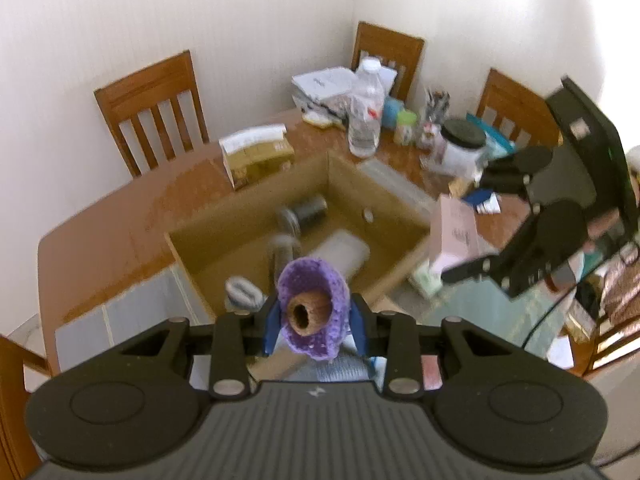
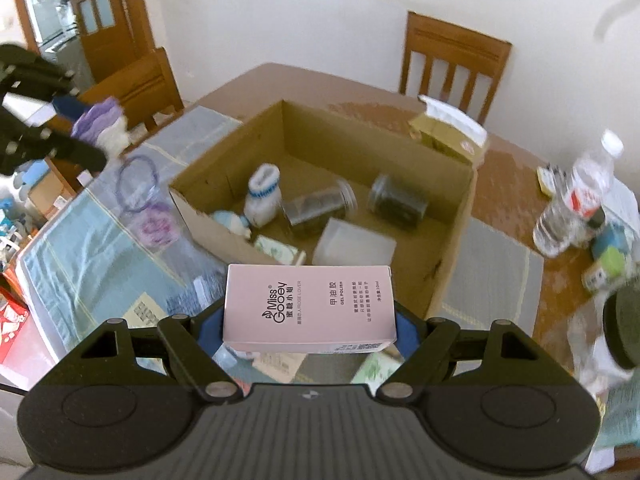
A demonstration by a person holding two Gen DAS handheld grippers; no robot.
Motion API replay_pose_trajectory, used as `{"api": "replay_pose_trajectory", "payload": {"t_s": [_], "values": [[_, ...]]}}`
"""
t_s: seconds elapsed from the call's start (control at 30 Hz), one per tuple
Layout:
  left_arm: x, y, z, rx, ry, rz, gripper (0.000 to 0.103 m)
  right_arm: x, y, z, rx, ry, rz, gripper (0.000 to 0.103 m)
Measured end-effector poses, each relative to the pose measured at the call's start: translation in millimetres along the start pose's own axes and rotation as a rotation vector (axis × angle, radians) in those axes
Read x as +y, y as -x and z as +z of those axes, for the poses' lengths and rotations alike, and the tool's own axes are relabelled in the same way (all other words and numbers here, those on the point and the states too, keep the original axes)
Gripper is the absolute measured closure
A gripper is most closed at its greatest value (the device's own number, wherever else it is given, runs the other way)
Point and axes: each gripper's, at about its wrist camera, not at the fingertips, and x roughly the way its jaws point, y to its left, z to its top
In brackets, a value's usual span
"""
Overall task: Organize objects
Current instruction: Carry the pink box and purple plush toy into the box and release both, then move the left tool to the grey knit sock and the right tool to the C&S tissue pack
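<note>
My right gripper (image 2: 310, 320) is clamped on the pink box (image 2: 308, 306), its long axis across the jaws, the cardboard box (image 2: 456, 240) just ahead below, while my left gripper (image 1: 316, 320) clamps the purple knitted piece (image 1: 314, 304).

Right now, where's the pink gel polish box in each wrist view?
Left wrist: pink box at right of centre, clamped in the right gripper, beside the cardboard box's right corner.
Right wrist: pink box at bottom centre, between the right gripper's fingers.
Shared landmark: the open cardboard box.
</note>
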Motion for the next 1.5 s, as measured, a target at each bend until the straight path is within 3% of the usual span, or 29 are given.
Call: {"api": "replay_pose_trajectory", "payload": {"t_s": [0.3,0.37,0.4,0.43,0.93,1.0,1.03,1.07,1.4,1.5], "values": [[34,-35,57,-0.038,0.013,0.1,0.065,-14,-11,30,-0.029,-0.007,-0.003,0.019],[42,-46,63,-0.045,0.034,0.143,0.043,-18,-14,35,-0.029,-0.01,-0.004,0.019],[45,-50,65,-0.05,0.04,0.164,0.018,-20,-16,37,-0.03,-0.013,-0.005,0.019],[47,-53,66,-0.064,0.045,0.184,0.009,-22,-17,39,-0.031,-0.018,-0.006,0.019],[68,-73,51,-0.016,0.083,0.181,0.006,-41,-49,60,0.033,-0.045,-0.028,0.018],[69,-72,50,-0.015,0.087,0.186,0.004,-41,-51,61,0.038,-0.049,-0.021,0.013],[70,-71,49,-0.015,0.088,0.189,0.004,-41,-51,62,0.033,-0.05,-0.026,0.003],[70,-70,48,-0.014,0.087,0.189,0.003,-40,-50,63,0.016,-0.051,-0.038,0.0],[52,-56,28,-0.024,0.072,0.203,0.001,-31,-44,56,0.012,-0.092,-0.077,0.0],[43,-54,15,-0.034,0.104,0.204,0.001,-24,-38,45,-0.017,-0.108,-0.122,0.0]]}}
